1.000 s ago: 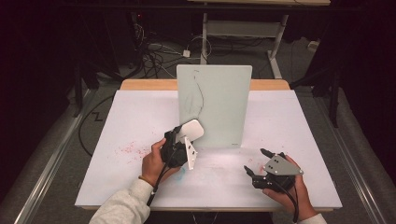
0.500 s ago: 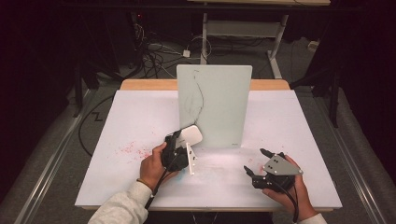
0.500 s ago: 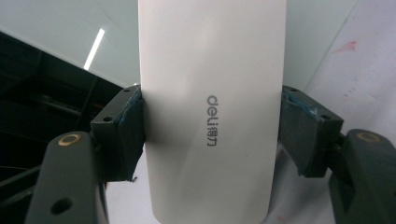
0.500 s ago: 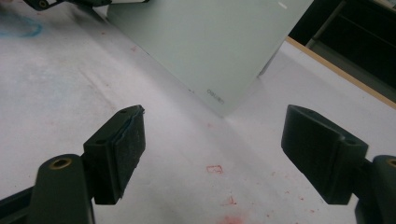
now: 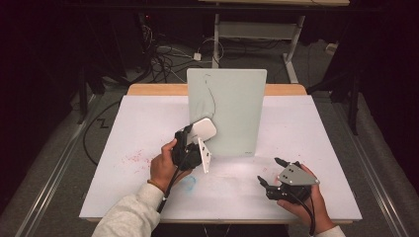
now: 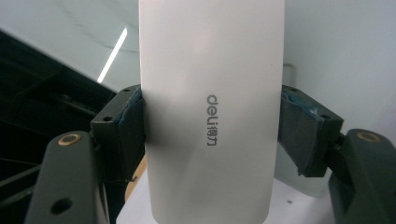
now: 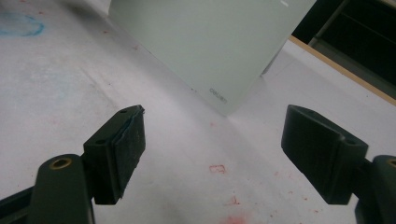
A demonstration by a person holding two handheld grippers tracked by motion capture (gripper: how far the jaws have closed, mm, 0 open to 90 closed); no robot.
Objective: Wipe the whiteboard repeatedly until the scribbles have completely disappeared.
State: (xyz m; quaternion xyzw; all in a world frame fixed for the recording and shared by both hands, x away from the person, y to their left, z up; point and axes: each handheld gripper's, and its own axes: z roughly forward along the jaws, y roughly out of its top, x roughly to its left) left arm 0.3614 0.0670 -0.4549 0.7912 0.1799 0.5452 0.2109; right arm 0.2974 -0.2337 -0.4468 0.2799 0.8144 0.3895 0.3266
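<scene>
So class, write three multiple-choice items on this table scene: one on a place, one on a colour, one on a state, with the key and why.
1. Where does the board stand?
A. upright on the table, beyond both tools
B. flat at the near edge
C. on the floor

2. What colour is the eraser in the left tool?
A. red
B. white
C. black

3. How are the right tool's jaws?
A. shut on a pen
B. shut on the board
C. open, holding nothing

Key: A, the high view shows it upright mid-table; B, the left gripper view shows a white body marked "deli"; C, the right gripper view shows bare table between the jaws.
</scene>
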